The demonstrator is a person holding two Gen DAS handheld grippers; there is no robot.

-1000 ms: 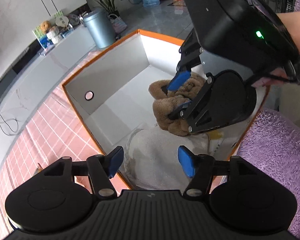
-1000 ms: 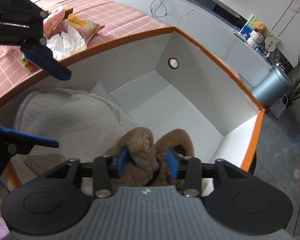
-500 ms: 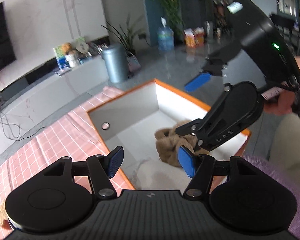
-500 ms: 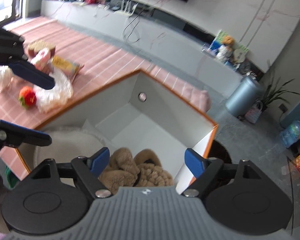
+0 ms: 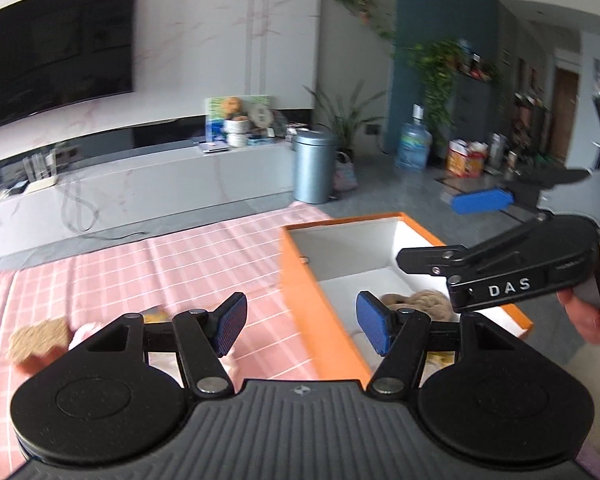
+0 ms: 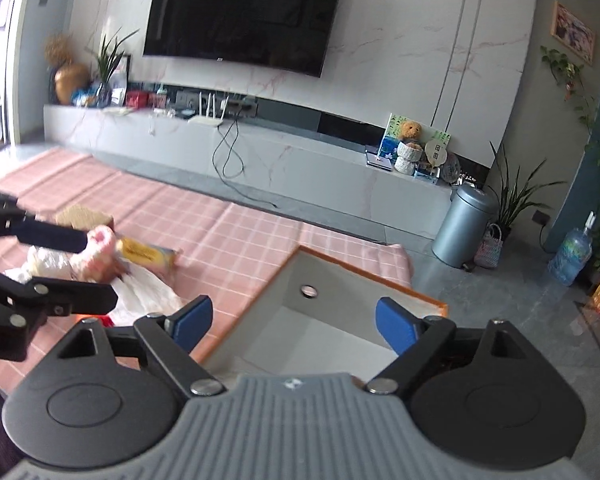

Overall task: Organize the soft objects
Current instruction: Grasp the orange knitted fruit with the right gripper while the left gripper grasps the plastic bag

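An orange-rimmed white box [image 5: 300, 276] stands on the pink checked tablecloth; it also shows in the right wrist view [image 6: 356, 270]. A brown plush item [image 5: 418, 300] lies inside it. My left gripper [image 5: 302, 326] is open and empty above the box's left rim. My right gripper [image 6: 294, 322] is open and empty, raised above the box; it also shows in the left wrist view [image 5: 460, 232]. On the cloth to the left lie a pink plush toy [image 6: 100, 246], a white soft item [image 6: 144, 292], a yellow packet [image 6: 146, 254] and a brown sponge-like piece [image 6: 82, 214].
The pink checked tablecloth [image 5: 140, 272] covers the table. Behind it run a white TV bench [image 6: 260, 156], a grey bin [image 6: 462, 224] and plants. A person's hand [image 5: 592, 316] holds the right gripper at the right edge.
Both grippers have lifted up and away from the box. My right gripper let go of the brown plush, which stays in the box, and opened wide. My left gripper swung left toward the cloth.
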